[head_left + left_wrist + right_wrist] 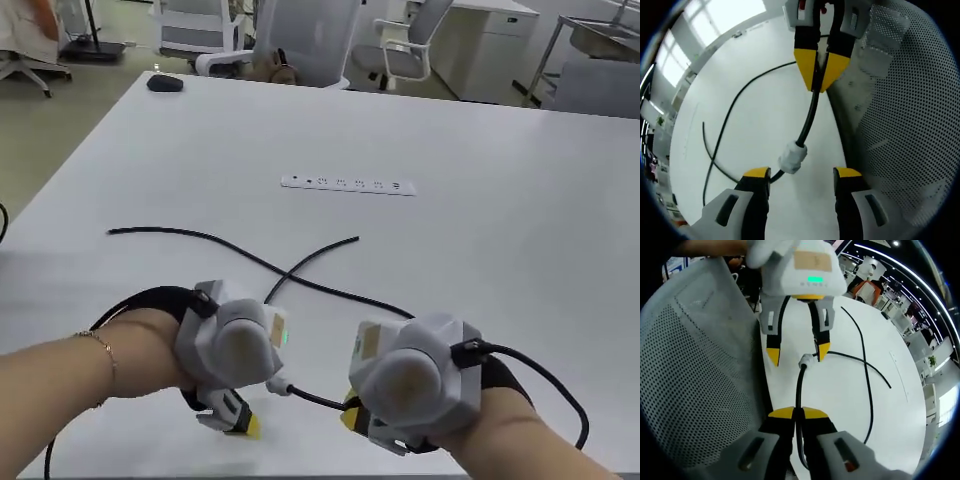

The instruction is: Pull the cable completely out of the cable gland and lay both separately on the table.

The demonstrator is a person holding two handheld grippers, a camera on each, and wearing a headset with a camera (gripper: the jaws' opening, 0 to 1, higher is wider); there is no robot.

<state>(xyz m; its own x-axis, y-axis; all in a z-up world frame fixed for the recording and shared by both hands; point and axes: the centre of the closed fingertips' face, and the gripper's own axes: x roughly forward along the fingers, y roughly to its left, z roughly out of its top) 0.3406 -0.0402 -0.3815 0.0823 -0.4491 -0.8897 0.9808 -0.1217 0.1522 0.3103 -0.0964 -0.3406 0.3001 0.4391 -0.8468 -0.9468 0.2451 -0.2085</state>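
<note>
**Right claw** (797, 413): jaws closed tight on the black cable (799, 390), a short way from the gland (806, 361). This grip fixes the cable so that it can be drawn one way while the gland is held back.

**Left claw** (802, 173): jaws wide apart, gripping nothing. They straddle the white gland, which sits close against one jaw tip. Whether it touches that tip cannot be told. The claw is lined up to close on the gland body rather than on the cable.

**Arrangement:** the two claws face each other along the cable's line, near together. A pull from here would probably run straight through the gland's bore instead of bending the cable against it.

**Gland:** threaded on the cable, between the claws, at the near edge of the table (480, 220). Whether it rests on the surface or hangs just above it cannot be told.

**Cable:** it runs on from both claws and out over the table as two strands that cross once. Both ends lie loose, one of them pointing towards the power strip (348, 184). A mesh chair back (900, 125) stands just beside the claws, off the table edge.

**Judged stage:** separation has not begun. The next move calls for the left claw to shut on the gland before any pull.
</note>
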